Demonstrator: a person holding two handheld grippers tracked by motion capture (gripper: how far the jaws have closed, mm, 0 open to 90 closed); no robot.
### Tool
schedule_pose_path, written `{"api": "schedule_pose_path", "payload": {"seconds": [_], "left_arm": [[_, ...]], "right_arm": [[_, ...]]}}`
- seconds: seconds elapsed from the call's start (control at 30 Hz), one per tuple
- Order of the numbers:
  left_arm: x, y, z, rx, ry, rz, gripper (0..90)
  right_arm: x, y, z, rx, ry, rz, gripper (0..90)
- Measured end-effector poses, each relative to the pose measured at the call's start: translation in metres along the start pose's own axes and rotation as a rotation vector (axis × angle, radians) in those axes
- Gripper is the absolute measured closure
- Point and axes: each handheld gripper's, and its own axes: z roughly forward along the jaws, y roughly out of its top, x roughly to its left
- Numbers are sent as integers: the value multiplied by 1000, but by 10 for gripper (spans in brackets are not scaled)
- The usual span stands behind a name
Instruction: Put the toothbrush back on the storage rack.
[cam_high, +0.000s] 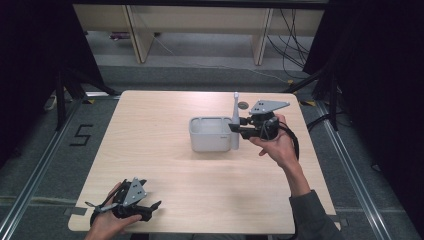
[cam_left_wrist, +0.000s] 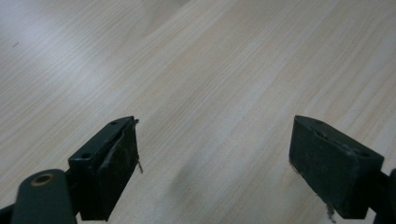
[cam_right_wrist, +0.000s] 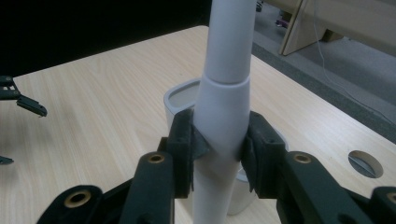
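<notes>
1. The right hand-held gripper (cam_right_wrist: 219, 149) is clamped on the white toothbrush (cam_right_wrist: 223, 112), upright just beside the grey holder (cam_high: 210, 134).
2. Keep it vertical and lower slowly.
3. The left hand-held gripper (cam_left_wrist: 215, 163) gapes empty over the counter (cam_left_wrist: 210, 70).

Left hand-held gripper (cam_high: 150, 209) agape, right hand-held gripper (cam_high: 231, 128) clamped

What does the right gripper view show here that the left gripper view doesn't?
Right gripper view: the right gripper clamped on an upright white toothbrush-like handle, a white holder behind it, and a round hole in the table. Left gripper view: the left gripper, jaws wide apart with nothing between them. Both: the light wooden table.
</notes>
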Motion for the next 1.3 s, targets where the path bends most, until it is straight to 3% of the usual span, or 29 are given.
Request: {"api": "schedule_pose_path", "payload": {"seconds": [0.1,0.37,0.47,0.5,0.57,0.7,0.77,0.8,0.87,1.03,1.1,1.17,1.3], "left_arm": [[1,0,-1,8,-6,13,152],[0,0,0,-3,0,-1,151],[1,0,-1,8,-2,16,152],[0,0,0,-1,-4,-3,152],[0,0,0,-1,-2,1,151],[0,0,0,-8,5,-4,151],[1,0,-1,10,-7,14,152],[0,0,0,0,-4,-1,151],[0,0,0,0,1,8,152],[0,0,0,-8,4,-4,151],[1,0,-1,3,-3,10,152],[0,0,0,-10,4,-6,151],[0,0,0,-11,9,-6,151]], "right_arm": [[0,4,1,4,7,-2,671],[3,11,7,-6,9,-25,671],[4,12,8,-9,13,-5,670],[3,13,9,-13,13,-20,671],[5,14,11,-21,14,-1,671],[4,16,11,-9,25,-3,671],[4,17,12,-16,23,-14,671],[5,18,12,-11,31,3,670],[4,19,13,-20,22,-16,671],[7,23,17,-22,30,5,670],[6,24,19,-25,33,-8,670],[5,26,19,-24,32,-18,671],[7,29,22,-31,41,-1,671]]}}
